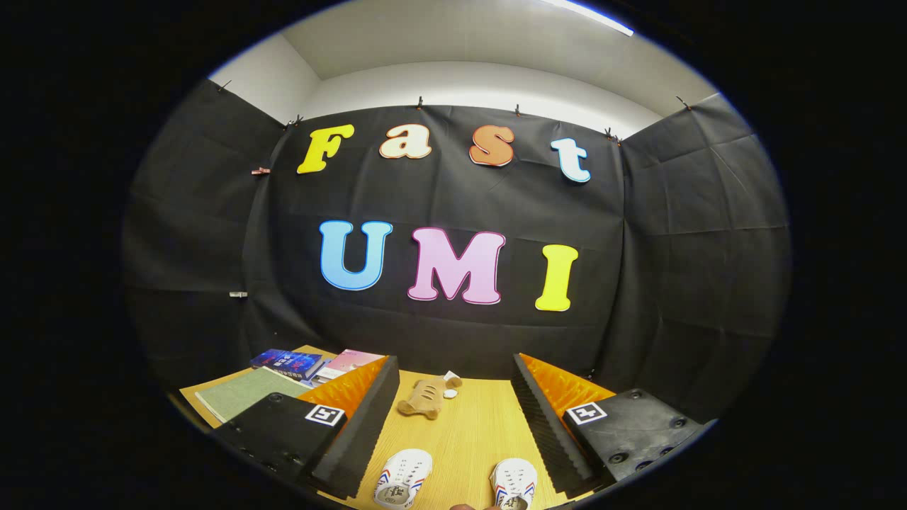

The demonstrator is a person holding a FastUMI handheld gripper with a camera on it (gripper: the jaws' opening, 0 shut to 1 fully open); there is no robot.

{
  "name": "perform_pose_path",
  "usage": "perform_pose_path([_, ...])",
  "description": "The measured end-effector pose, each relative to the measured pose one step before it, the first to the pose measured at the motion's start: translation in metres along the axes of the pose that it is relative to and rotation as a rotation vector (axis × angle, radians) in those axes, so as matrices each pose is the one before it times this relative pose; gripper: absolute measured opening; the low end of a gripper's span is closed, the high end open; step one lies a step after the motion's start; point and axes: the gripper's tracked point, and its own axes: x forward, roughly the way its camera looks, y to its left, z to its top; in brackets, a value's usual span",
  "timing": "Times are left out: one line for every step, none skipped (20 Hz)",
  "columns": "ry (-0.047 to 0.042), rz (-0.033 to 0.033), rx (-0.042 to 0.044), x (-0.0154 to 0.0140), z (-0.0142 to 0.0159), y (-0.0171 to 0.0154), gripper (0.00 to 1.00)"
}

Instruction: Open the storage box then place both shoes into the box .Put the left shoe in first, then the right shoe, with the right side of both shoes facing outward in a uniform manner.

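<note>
Two small white shoes with red and blue stripes lie on the wooden table between my fingers, close to the camera. One shoe [402, 477] is nearer the left finger [358, 433], the other shoe [514, 482] nearer the right finger [549, 428]. My gripper [453, 397] stands wide open above the table, its black ribbed pads apart and touching nothing.
A tan plush toy [424, 398] lies just beyond the shoes, with a small white disc [451, 392] beside it. Books and a green folder [244, 393] lie beyond the left finger, among them a blue book [287, 363] and a pink one [351, 363]. The wooden table [468, 432] runs to the black cloth wall.
</note>
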Motion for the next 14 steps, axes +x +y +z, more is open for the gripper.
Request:
perform_pose_path([0.00114, 0.00029, 0.00326, 0.00037, -0.00087, 0.00014, 0.97])
perform_pose_path([0.00258, 0.00365, 0.00422, 0.00138, -0.00078, 0.00214, 0.97])
perform_pose_path([0.00418, 0.00313, 0.00426, 0.00113, -0.00139, 0.00151, 0.97])
perform_pose_path([0.00226, -0.00017, 0.00413, 0.00113, -0.0019, -0.00019, 0.97])
perform_pose_path([0.00367, -0.00363, 0.00213, 0.00216, -0.00145, -0.00022, 0.97])
perform_pose_path([0.00852, -0.00592, -0.00009, 0.00203, -0.00459, -0.00111, 0.97])
perform_pose_path([0.00948, -0.00553, -0.00025, 0.00199, -0.00423, -0.0006, 0.97])
perform_pose_path([0.00644, -0.00509, 0.00217, 0.00233, -0.00268, -0.00078, 0.97])
perform_pose_path([0.01146, -0.00435, 0.0036, 0.00256, -0.00421, 0.00005, 0.97])
perform_pose_path([0.01247, -0.00033, 0.00386, 0.00229, -0.00482, 0.00094, 0.97])
perform_pose_path([0.01824, -0.00002, 0.00528, 0.00229, -0.00652, 0.0007, 0.97])
perform_pose_path([0.02065, 0.00223, 0.00837, 0.00418, -0.007, 0.00116, 0.97])
perform_pose_path([0.01978, 0.0076, 0.00825, 0.00304, -0.00645, 0.00312, 0.97])
perform_pose_path([0.02558, 0.01719, 0.00225, 0.00452, -0.00789, 0.00543, 0.97])
